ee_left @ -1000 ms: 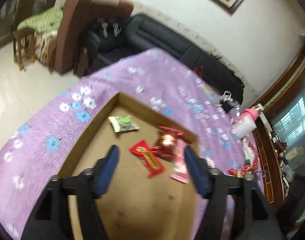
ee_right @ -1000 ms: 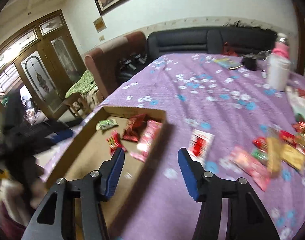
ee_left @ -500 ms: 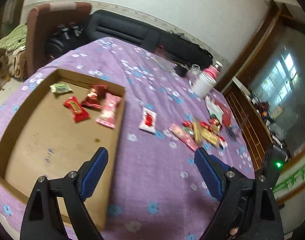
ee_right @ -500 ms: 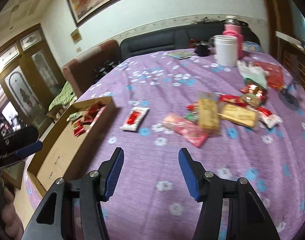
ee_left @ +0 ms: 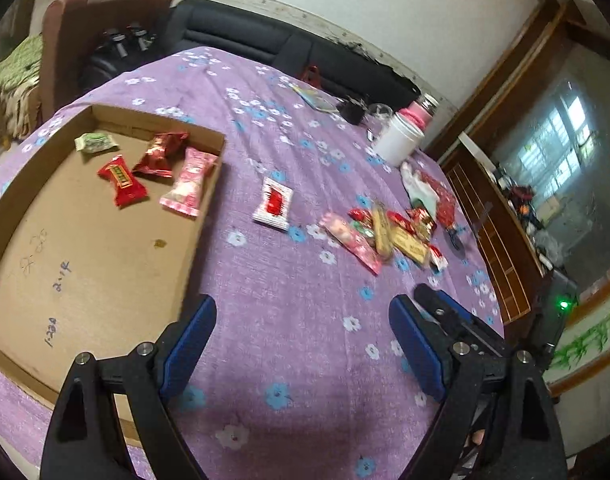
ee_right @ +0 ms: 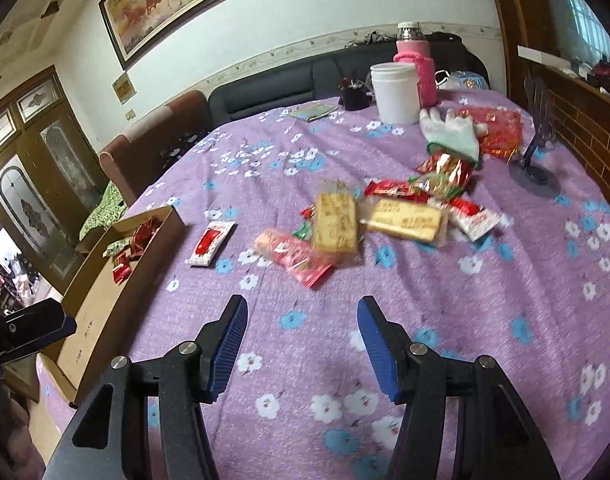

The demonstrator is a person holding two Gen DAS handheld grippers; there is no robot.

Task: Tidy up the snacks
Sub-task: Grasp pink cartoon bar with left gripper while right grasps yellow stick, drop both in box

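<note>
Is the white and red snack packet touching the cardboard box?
Apart. The left wrist view shows purple tablecloth between the snack packet and the box wall.

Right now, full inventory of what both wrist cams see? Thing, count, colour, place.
Shallow cardboard tray: 1, brown, left on the purple floral tablecloth.
Snack packets in tray: 4; green, bright red, dark red foil, pink, all at its far end.
White-and-red sachet: 1, alone on the cloth, right of the tray.
Loose snack pile: count unclear, overlapping red, pink and tan wrappers, mid-table.
White knit glove: 1, behind the pile.
White plastic tub: 1, far edge.
Pink-sleeved bottle: 1, beside the tub.
Black phone stand: 1, far right.
Left gripper: black, blue pads, open, empty.
Right gripper: same, open, empty.
</note>
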